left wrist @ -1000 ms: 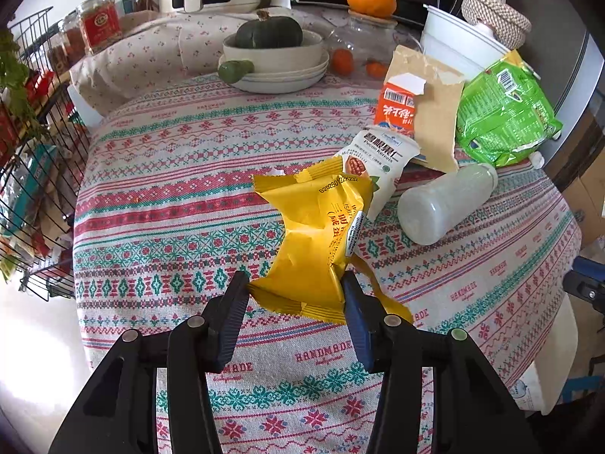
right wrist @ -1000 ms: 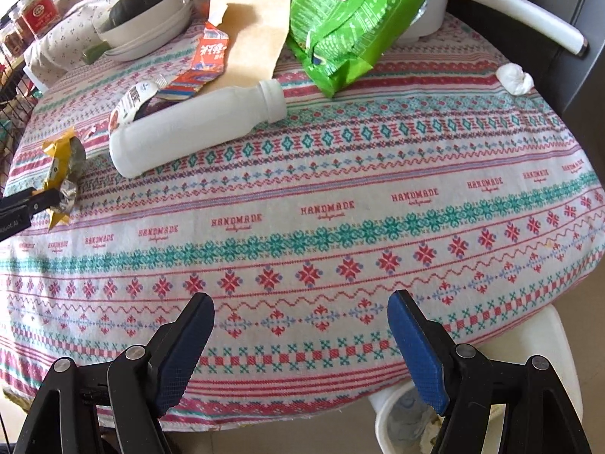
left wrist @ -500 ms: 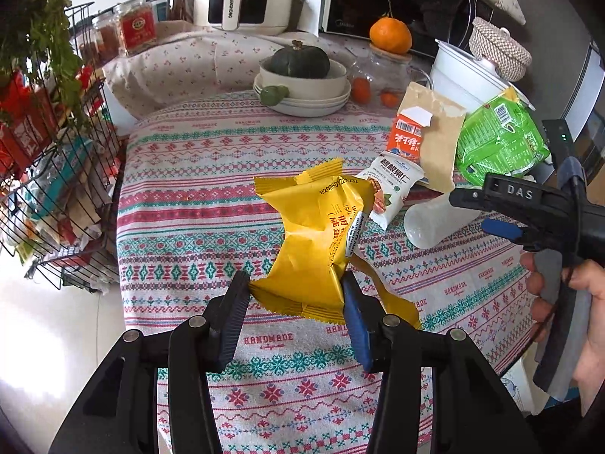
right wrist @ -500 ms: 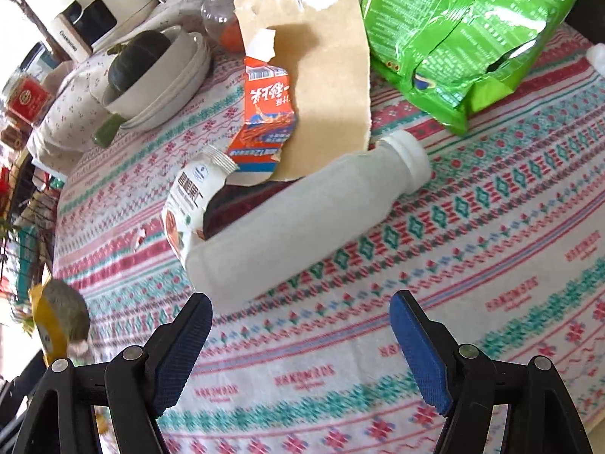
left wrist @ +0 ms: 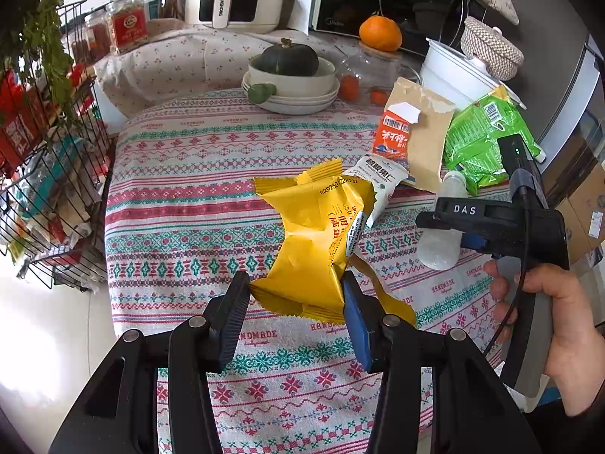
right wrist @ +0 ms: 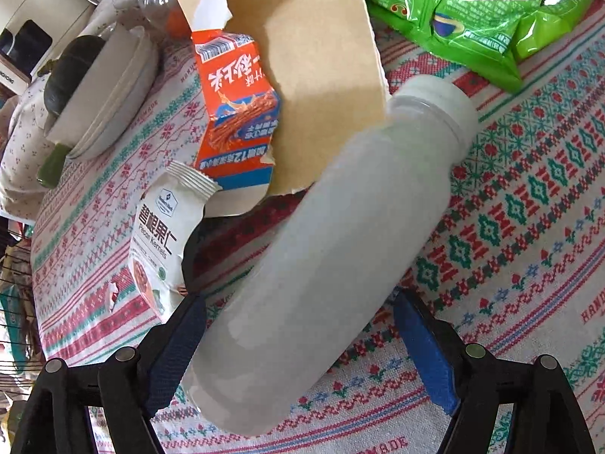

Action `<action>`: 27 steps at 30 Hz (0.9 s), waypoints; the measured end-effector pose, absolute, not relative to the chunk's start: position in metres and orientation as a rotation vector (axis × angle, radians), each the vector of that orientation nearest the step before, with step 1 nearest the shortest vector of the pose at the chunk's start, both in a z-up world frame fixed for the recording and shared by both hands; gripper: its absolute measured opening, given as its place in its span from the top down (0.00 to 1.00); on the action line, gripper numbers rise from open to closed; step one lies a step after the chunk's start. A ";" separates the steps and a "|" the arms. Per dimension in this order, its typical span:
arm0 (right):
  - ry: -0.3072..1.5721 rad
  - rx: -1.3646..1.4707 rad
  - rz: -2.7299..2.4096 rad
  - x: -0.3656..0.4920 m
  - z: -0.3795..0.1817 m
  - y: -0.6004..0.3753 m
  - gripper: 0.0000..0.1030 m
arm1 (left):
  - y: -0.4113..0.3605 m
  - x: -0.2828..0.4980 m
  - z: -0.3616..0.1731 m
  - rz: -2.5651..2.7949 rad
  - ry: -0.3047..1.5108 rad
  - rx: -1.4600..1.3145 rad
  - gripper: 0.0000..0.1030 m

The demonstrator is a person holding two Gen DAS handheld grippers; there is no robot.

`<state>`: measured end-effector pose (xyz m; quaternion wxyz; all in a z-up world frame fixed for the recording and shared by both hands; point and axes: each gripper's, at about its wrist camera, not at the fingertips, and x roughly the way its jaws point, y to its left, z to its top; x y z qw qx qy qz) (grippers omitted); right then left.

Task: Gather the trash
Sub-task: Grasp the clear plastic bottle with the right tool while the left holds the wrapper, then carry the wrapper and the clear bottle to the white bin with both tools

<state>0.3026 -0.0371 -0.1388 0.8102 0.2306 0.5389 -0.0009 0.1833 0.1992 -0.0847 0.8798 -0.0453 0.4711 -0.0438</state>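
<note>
Two readable labels: "Pecan Kernels" pouch (right wrist: 162, 242), "HANDMADE" tablecloth (left wrist: 181, 204).

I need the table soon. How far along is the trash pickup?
Early. No trash looks binned yet. The left gripper holds a yellow wrapper; the open right gripper straddles the bottle without gripping it. The carton, nut packet, cardboard and green bag remain.

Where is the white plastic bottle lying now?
The white plastic bottle lies on the patterned tablecloth between the right gripper's open fingers, beside the torn brown cardboard.
</note>
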 end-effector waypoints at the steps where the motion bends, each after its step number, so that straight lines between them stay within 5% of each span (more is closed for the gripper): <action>1: 1.162 0.459 -0.006 0.302 -0.139 -0.036 0.21 | 0.197 0.183 -0.085 -0.097 0.984 -0.096 0.51; 4: 1.178 0.411 0.009 0.293 -0.138 -0.037 0.36 | 0.191 0.181 -0.084 -0.115 0.988 -0.100 0.51; 7: 1.210 0.377 0.042 0.281 -0.138 -0.046 0.41 | 0.183 0.178 -0.081 -0.137 0.984 -0.101 0.51; 27: 1.206 0.182 0.133 0.199 -0.117 -0.140 0.48 | 0.091 0.148 -0.064 -0.321 0.971 -0.040 0.51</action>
